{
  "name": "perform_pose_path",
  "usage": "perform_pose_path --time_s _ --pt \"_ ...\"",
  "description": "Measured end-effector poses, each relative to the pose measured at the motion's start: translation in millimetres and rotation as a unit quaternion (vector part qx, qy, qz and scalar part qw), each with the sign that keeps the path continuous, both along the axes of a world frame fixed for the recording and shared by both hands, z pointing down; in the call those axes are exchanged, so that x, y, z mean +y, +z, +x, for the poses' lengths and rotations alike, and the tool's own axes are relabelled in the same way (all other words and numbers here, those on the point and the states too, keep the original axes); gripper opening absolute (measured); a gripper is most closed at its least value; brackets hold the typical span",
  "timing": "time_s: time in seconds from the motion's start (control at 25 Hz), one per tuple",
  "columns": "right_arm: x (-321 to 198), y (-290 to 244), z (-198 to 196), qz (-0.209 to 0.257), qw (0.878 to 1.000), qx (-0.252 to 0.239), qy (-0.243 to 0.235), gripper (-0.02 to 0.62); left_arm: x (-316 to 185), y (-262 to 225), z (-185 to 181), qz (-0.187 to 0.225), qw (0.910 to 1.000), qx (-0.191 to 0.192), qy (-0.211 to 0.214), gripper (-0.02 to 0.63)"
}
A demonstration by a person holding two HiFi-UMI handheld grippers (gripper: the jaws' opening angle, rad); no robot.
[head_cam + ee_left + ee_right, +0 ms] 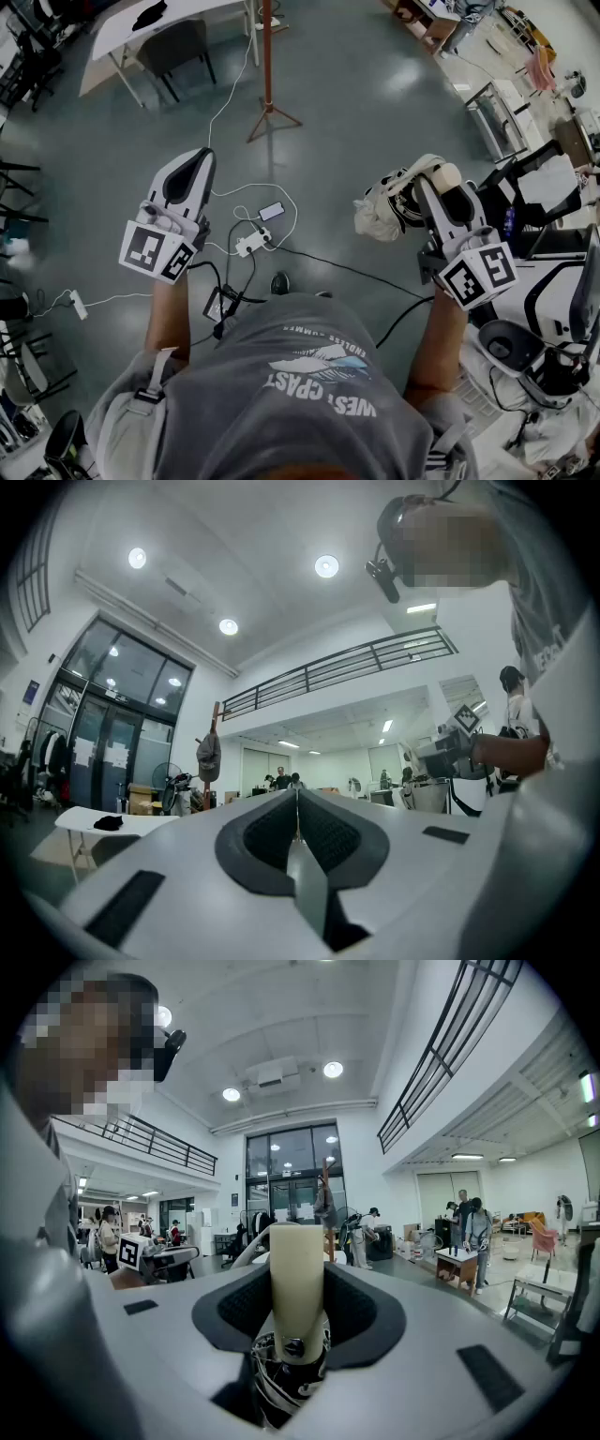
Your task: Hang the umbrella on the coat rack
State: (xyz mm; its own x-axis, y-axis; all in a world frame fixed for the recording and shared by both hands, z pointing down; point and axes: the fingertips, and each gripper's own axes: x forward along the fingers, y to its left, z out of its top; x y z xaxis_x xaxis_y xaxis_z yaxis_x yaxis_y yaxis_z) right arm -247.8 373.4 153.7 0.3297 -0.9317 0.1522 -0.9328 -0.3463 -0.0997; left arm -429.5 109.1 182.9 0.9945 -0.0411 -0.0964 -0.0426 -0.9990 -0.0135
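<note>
The folded umbrella [386, 210] is white with black print and has a cream handle [296, 1279]. My right gripper [442, 180] is shut on that handle, and the bundled canopy hangs to its left in the head view. The handle stands upright between the jaws in the right gripper view. The coat rack [267, 58], a reddish-brown pole on a tripod base, stands on the floor ahead, apart from both grippers. It shows far off in the left gripper view as the coat rack [214, 754] with a cap on it, and as the coat rack [327, 1206]. My left gripper [190, 176] is shut and holds nothing.
A power strip [251, 243], a phone [271, 212] and cables lie on the floor between me and the rack. A white table [141, 23] with a chair [173, 47] stands at the back left. Desks and equipment [525, 103] crowd the right side. People stand far off.
</note>
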Motion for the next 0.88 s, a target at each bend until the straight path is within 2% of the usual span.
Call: perform_pose_path --time_s 0.52,0.88 --pt "-8.4 4.2 11.7 0.004 1.0 -0.001 0.022 0.173 -8.2 5.5 20.1 -0.003 0.9997 0.004 0.022 0.021" --pt "-2.0 12.3 48.2 0.02 0.999 -0.023 0.026 0.173 4.8 15.0 56.8 -0.005 0.9994 -0.01 0.032 0.021"
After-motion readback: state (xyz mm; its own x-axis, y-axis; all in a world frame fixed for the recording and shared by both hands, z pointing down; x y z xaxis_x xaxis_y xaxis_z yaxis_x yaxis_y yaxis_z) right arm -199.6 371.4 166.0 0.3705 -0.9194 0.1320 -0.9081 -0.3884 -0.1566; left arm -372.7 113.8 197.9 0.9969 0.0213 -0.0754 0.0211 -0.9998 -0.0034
